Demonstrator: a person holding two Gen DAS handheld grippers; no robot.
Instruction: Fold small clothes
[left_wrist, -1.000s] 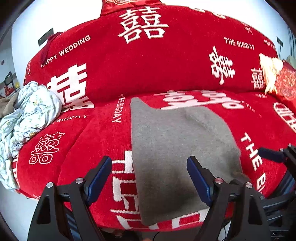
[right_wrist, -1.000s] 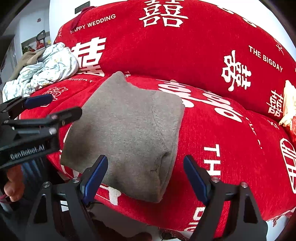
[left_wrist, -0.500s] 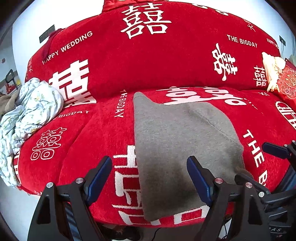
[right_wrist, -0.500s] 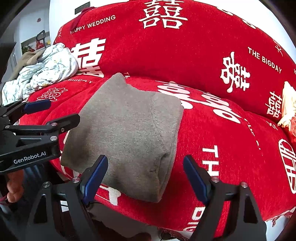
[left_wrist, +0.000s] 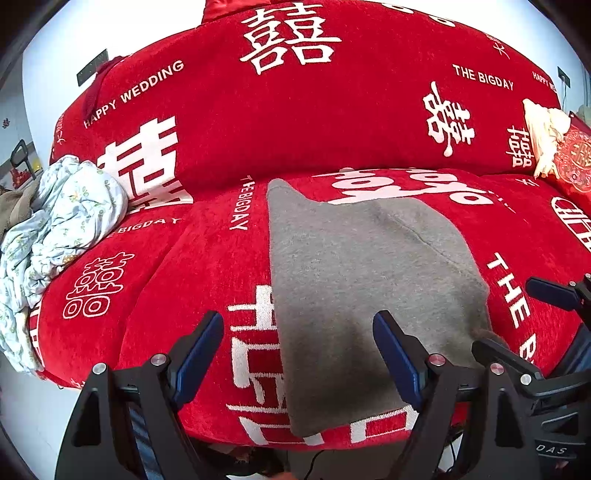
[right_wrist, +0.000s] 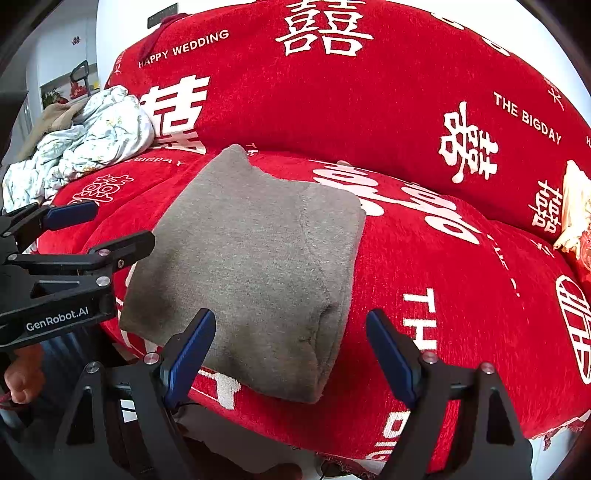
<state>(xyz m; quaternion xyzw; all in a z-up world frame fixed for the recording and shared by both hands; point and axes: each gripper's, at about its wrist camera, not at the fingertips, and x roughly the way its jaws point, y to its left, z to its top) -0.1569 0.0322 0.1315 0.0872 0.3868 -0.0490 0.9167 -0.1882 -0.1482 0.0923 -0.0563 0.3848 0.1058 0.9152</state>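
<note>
Nothing much has shifted in the last second: both grippers hang where they were. Over on the left, a crumpled floral cloth pile (left_wrist: 55, 229) sits at the sofa's (left_wrist: 295, 118) end. Left gripper (left_wrist: 298, 354) is wide open and empty, folded grey garment (left_wrist: 362, 280) flat on the seat, right gripper (right_wrist: 291, 349) also gaping, holding nothing.

- Left wrist view looks down from close by, along its gripper (left_wrist: 298, 363), onto the red sofa (left_wrist: 207, 258).
- Right wrist view, equally close, shares the grey garment (right_wrist: 255, 266).
</note>
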